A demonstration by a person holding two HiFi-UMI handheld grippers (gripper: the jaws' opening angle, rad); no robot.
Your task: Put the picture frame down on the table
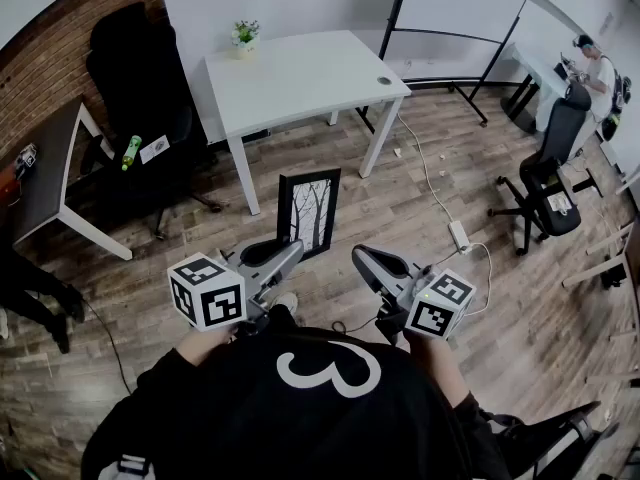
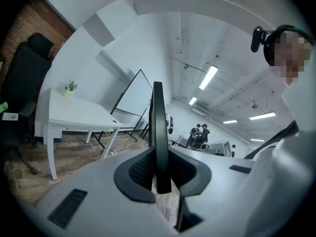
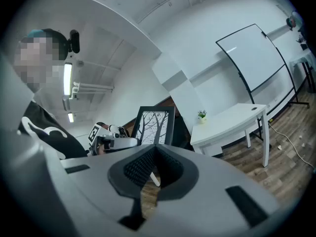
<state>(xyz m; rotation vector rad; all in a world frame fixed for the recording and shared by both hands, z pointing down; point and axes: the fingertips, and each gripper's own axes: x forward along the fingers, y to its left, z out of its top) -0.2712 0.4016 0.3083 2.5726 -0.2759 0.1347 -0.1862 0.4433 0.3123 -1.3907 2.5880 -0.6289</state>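
A black picture frame point(image 1: 308, 211) with a bare-trees print stands upright in the air over the wooden floor, in front of the white table point(image 1: 300, 73). My left gripper point(image 1: 293, 255) is shut on its lower left edge. In the left gripper view the frame point(image 2: 158, 127) shows edge-on, clamped between the jaws of the left gripper point(image 2: 159, 158). My right gripper point(image 1: 368, 260) hangs to the frame's right, apart from it, jaws together and holding nothing. The right gripper view looks past the right gripper point(image 3: 154, 151) at the frame's front point(image 3: 154, 125) and the left gripper point(image 3: 111, 139).
A small potted plant point(image 1: 245, 35) sits on the table's far left corner. A black office chair point(image 1: 140, 78) stands at its left, another point(image 1: 550, 173) at the right. A power strip with cable point(image 1: 460, 235) lies on the floor. A dark desk point(image 1: 50, 168) is at far left.
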